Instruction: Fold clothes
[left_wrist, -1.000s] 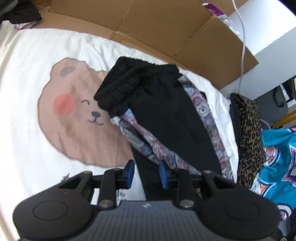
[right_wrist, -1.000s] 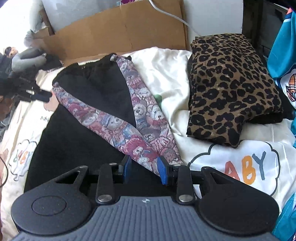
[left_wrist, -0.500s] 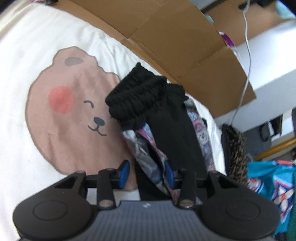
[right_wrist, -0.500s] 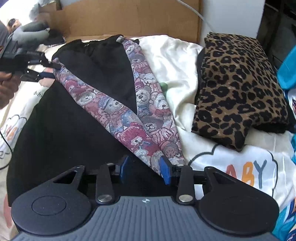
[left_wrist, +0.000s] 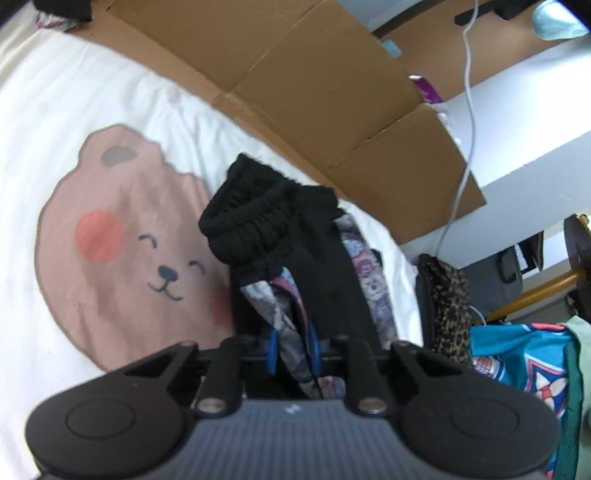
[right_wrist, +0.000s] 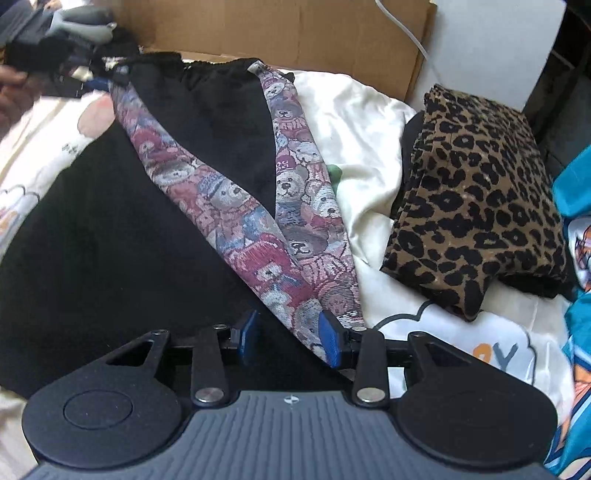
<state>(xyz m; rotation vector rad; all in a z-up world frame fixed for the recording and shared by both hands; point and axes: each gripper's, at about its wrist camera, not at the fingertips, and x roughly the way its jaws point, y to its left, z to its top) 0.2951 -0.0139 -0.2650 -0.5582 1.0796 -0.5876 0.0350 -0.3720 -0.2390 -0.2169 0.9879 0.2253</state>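
Left tool (left_wrist: 291, 350) had its blue pads drawn close on a fold of the black trousers (right_wrist: 110, 240), pinching the bear-patterned side stripe (right_wrist: 258, 251) near the waistband (left_wrist: 247, 218), which bunched up above the bed sheet (left_wrist: 55, 147). Right tool (right_wrist: 288, 341) sat low over the same garment with its pads apart, straddling the stripe's lower end; whether either pad touched the cloth was hard to judge. The trousers lay spread across the middle of the bed, waistband toward the cardboard (right_wrist: 277, 26) along the far edge. A folded leopard-print garment (right_wrist: 476, 192) rested near the bed's right edge, apart from the trousers. At the far left, in the right wrist view, a blurred hand (right_wrist: 13, 88) showed.
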